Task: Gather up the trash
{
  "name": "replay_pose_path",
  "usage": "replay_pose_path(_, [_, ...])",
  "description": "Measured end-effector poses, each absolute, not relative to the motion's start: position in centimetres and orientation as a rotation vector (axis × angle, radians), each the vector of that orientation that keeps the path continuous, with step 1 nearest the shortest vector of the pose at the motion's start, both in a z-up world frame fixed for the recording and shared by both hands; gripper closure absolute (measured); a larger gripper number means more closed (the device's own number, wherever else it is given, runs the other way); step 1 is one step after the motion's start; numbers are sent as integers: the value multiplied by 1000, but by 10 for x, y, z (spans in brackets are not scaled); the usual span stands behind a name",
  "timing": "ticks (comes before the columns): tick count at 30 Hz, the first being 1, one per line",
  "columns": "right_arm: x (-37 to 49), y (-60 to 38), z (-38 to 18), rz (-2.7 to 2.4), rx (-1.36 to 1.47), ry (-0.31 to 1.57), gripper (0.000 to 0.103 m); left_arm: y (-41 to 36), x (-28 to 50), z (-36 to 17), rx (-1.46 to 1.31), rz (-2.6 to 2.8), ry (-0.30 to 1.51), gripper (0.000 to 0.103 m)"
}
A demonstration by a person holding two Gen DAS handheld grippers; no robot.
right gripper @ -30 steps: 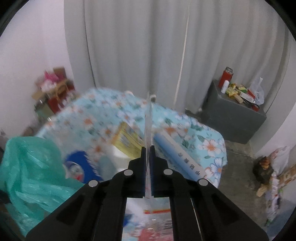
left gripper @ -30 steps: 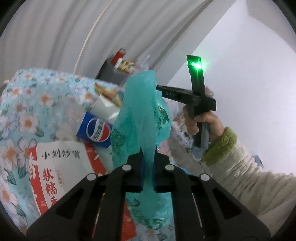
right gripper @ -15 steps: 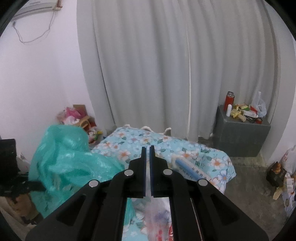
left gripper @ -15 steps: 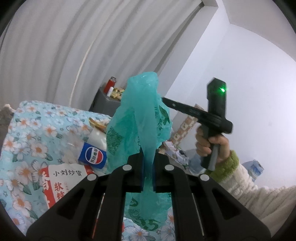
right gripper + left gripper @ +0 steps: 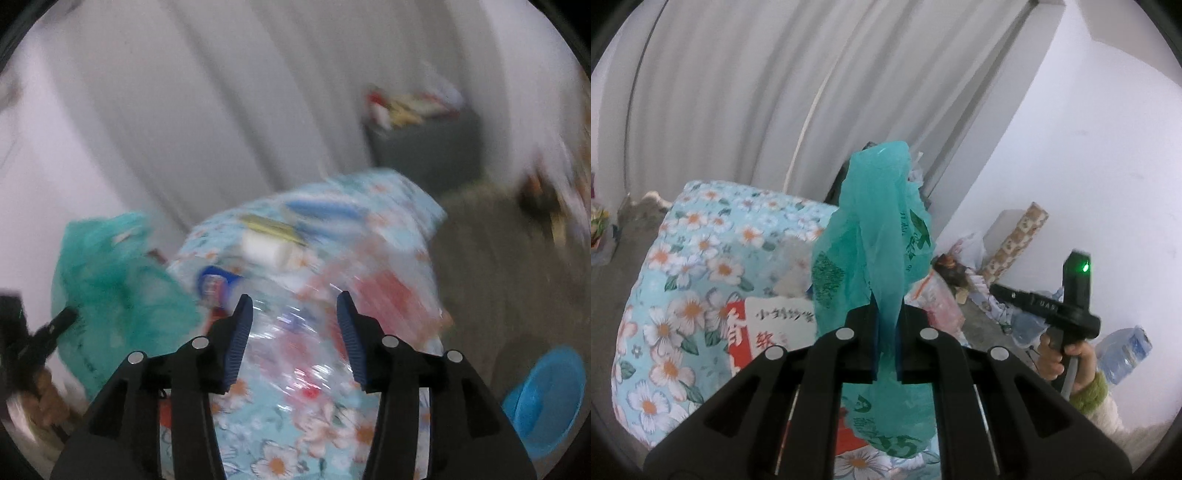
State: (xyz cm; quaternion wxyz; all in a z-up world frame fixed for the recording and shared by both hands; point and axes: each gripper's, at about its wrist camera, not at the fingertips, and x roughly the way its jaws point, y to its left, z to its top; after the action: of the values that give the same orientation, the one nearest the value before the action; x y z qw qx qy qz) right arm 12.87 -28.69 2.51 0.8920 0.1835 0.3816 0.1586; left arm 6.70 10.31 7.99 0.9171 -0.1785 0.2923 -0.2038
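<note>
Teal plastic bag [image 5: 882, 236] stands upright, long axis vertical, pinched by left gripper [image 5: 886, 343]; right gripper [image 5: 293, 334] jaws opening, nothing visibly clamped, view blurred.

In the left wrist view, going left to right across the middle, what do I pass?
Floral cloth → red-and-white snack packet → green plastic bag pinched in the left gripper → patterned roll against the wall → right gripper's handle in the hand → water bottle.

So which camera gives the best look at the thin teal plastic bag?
Left wrist view: the thin teal plastic bag is sharp and centred, pinched in the shut left gripper. Right wrist view shows it only blurred at the left edge.
</note>
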Motion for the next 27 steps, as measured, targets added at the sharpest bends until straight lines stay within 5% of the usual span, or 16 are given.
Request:
replay_pose_path(6, [153,-356,-64,219,841,941,55,99,69,78,-355,-425,614,99])
replay_pose_path(14, [184,-369,-127,232,1118,980,50,97,74,73,-367,-426,629,99])
replay_pose_path(19, [185,-365,-127,266,1166,917,56,98,74,74,-366,-419,629,99])
replay_pose_path(27, [185,-382,-142,204,1268,901,51,97,73,74,-358,-426,631,99])
